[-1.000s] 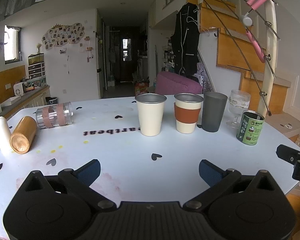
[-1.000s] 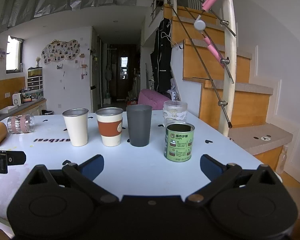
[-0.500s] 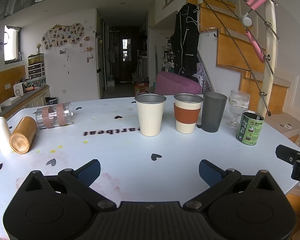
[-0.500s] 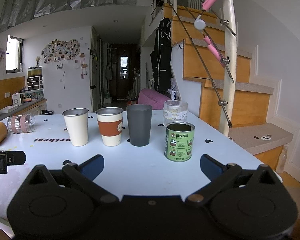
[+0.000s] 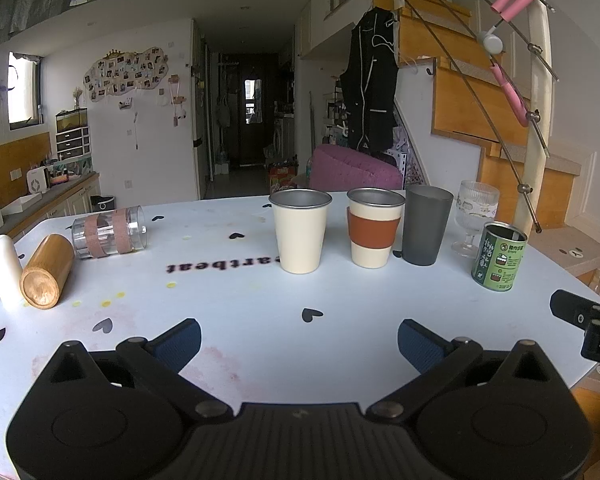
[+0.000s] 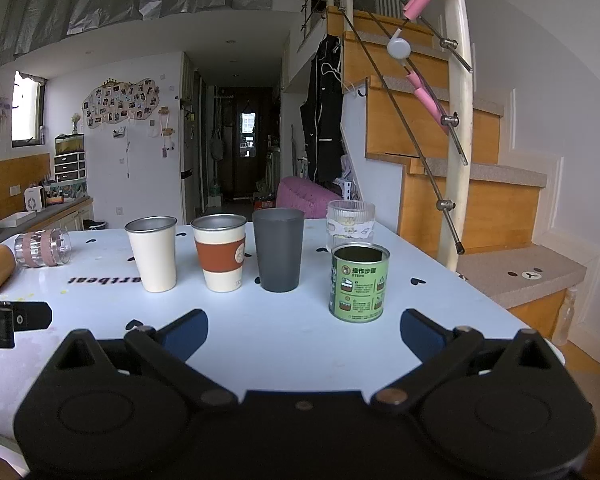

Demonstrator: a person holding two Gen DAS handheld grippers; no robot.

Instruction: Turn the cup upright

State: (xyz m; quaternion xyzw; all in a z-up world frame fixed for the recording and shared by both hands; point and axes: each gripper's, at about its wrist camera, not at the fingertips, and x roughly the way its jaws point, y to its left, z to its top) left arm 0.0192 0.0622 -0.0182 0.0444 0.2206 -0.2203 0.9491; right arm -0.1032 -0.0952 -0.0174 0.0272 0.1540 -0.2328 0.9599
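A clear glass cup with pink bands (image 5: 109,232) lies on its side at the far left of the white table (image 5: 236,304); it also shows in the right wrist view (image 6: 43,247). A wooden cup (image 5: 46,271) lies on its side beside it, next to a white cylinder (image 5: 3,270). My left gripper (image 5: 299,344) is open and empty above the table's near edge. My right gripper (image 6: 303,334) is open and empty, to the right of the left one.
A cream cup (image 5: 300,230), a cream cup with a brown sleeve (image 5: 374,227), a dark grey cup (image 5: 426,224), a stemmed glass (image 5: 474,218) and a green tin (image 5: 499,255) stand upright in a row. Stairs with a railing rise at the right.
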